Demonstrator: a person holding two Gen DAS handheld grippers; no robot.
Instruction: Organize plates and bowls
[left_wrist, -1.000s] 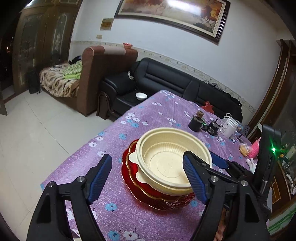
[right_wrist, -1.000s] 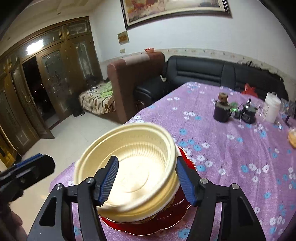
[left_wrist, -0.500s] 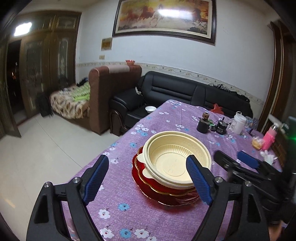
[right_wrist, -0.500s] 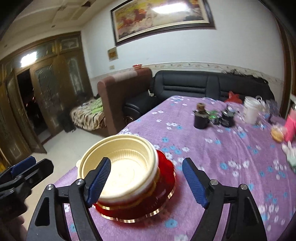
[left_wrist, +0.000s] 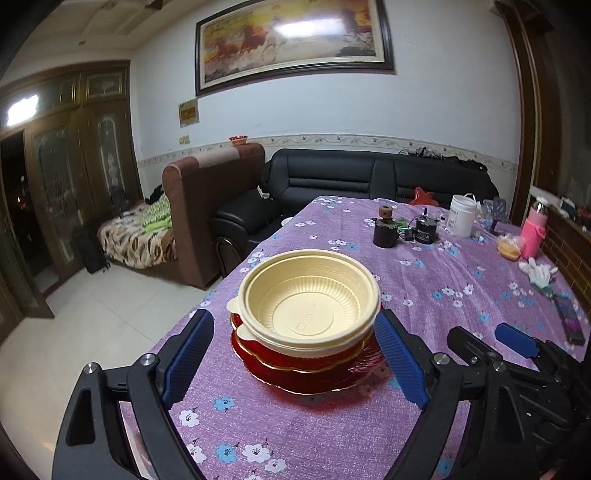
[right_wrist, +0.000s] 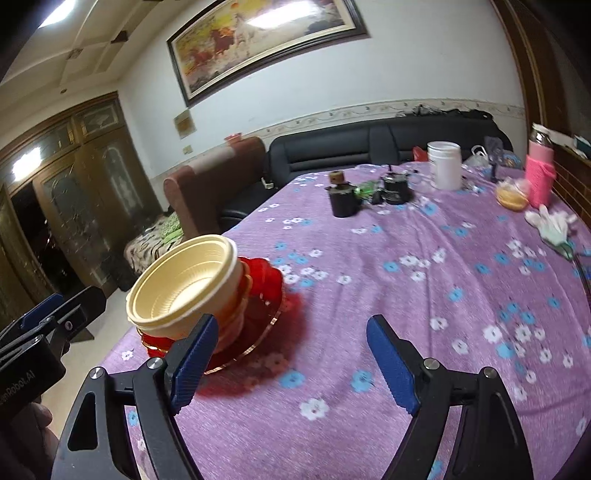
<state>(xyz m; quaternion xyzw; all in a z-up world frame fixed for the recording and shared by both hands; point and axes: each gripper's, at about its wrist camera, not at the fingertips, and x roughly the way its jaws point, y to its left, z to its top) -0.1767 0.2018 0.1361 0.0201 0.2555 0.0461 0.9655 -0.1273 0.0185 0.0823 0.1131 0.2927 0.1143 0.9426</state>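
Note:
Nested cream plastic bowls (left_wrist: 306, 306) sit on a stack of red gold-rimmed plates (left_wrist: 314, 373) near the left edge of the purple floral table. My left gripper (left_wrist: 291, 321) stands open just short of the stack, one finger to each side, and neither pad touches it. In the right wrist view the bowls (right_wrist: 181, 288) and the red plates (right_wrist: 262, 295) lie left of my right gripper (right_wrist: 291, 325). That gripper is open over bare cloth with nothing between its fingers. Each gripper shows at the edge of the other's view.
At the far end stand two black cylinders (left_wrist: 384, 230), a white jar (left_wrist: 461, 216) and a pink bottle (left_wrist: 533, 232), with a bag of orange food (left_wrist: 509, 249) beside them. White gloves (right_wrist: 550, 225) and a dark flat device (left_wrist: 570, 319) lie at the right. The left table edge drops to a tiled floor, with sofas beyond.
The right gripper let go of the tilted top bowl, which now rests level on the stack, then pulled back and swung right. The left gripper also drew back, and both jaws widened.

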